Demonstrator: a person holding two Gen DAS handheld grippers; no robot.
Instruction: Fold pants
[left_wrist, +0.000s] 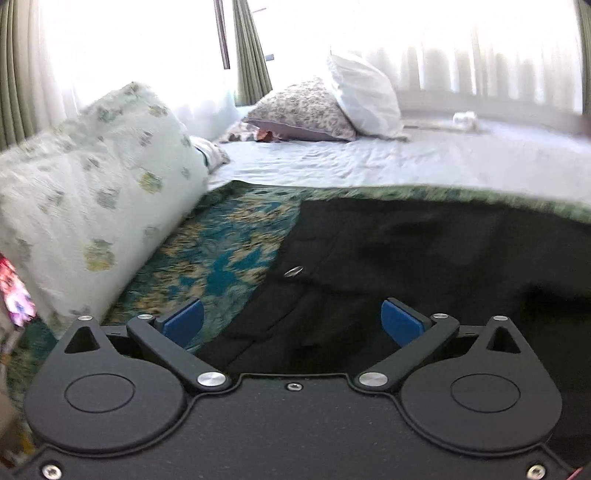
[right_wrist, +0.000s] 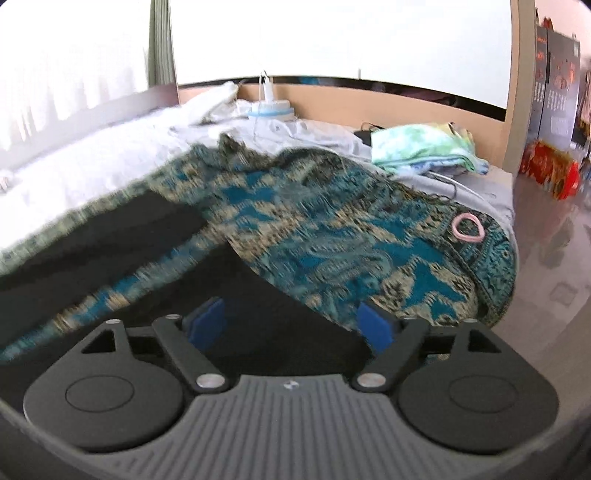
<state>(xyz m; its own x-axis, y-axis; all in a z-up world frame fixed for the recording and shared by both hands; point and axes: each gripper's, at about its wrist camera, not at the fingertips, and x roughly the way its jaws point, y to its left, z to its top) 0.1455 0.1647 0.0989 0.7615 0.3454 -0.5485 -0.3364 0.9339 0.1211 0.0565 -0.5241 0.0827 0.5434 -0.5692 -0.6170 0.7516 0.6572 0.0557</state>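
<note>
Black pants (left_wrist: 424, 254) lie spread on a teal and gold patterned blanket (left_wrist: 221, 254) on a bed. In the left wrist view the waist end with a silver button (left_wrist: 293, 271) lies just ahead of my left gripper (left_wrist: 291, 325), which hovers above the fabric, open wide with nothing between its blue pads (left_wrist: 184, 323). In the right wrist view two black legs (right_wrist: 122, 236) run off to the left. My right gripper (right_wrist: 293, 326) stands open over the nearer leg (right_wrist: 266, 314), holding nothing.
A large pale flowered pillow (left_wrist: 96, 199) lies close on the left; more pillows (left_wrist: 325, 107) sit farther back. A pink hair tie (right_wrist: 467, 229) rests on the blanket (right_wrist: 351, 251) near the bed's right edge. Folded light clothes (right_wrist: 424, 147) and a bottle (right_wrist: 269, 107) lie behind.
</note>
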